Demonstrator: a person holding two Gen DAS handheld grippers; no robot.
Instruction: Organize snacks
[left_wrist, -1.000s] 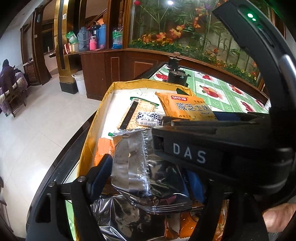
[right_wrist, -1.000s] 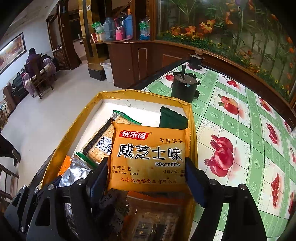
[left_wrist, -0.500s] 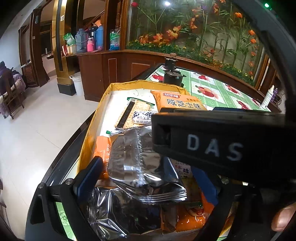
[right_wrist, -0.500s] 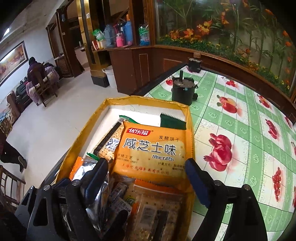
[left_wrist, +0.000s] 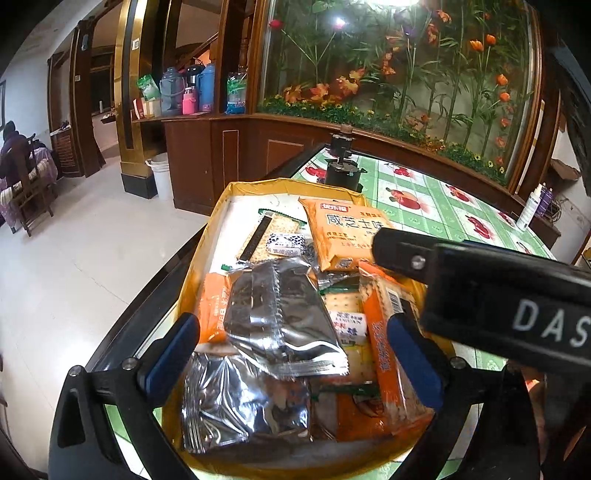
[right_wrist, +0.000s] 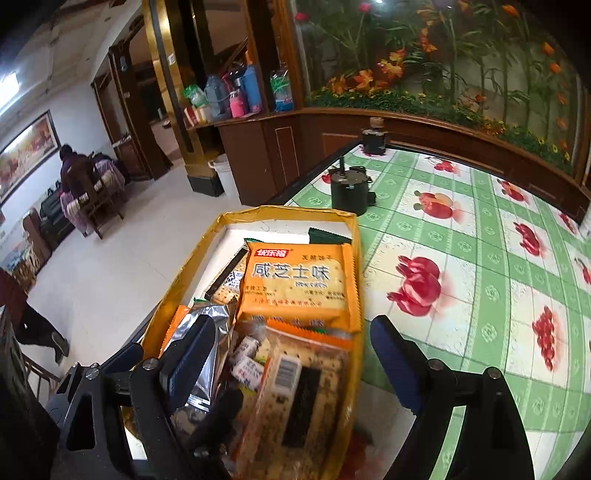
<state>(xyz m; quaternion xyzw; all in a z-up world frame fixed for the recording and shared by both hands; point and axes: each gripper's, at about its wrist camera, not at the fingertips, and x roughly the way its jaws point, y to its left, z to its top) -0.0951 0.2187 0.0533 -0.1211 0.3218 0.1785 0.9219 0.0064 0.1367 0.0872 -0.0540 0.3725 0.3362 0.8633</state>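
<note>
A yellow cardboard box (left_wrist: 218, 221) on the table holds several snack packs. A silver foil packet (left_wrist: 280, 317) lies on top of the pile, between the blue pads of my left gripper (left_wrist: 295, 354). Its jaws are opening and touch nothing. In the right wrist view an orange biscuit pack (right_wrist: 299, 280) lies flat in the box (right_wrist: 184, 273), just beyond my right gripper (right_wrist: 293, 358). That gripper is open and empty, above a clear cracker pack (right_wrist: 295, 398). Its black body (left_wrist: 480, 291) crosses the right side of the left wrist view.
The box sits at the left edge of a table with a green checked cloth (right_wrist: 461, 295); the floor drops away to the left. A black cylinder device (right_wrist: 349, 192) stands just behind the box. A white bottle (left_wrist: 528, 210) is at far right. A person sits far left.
Both grippers have drawn back and up from the box. The left jaws spread away from the silver packet. The right jaws let go of the orange biscuit pack, which now lies in the box.
</note>
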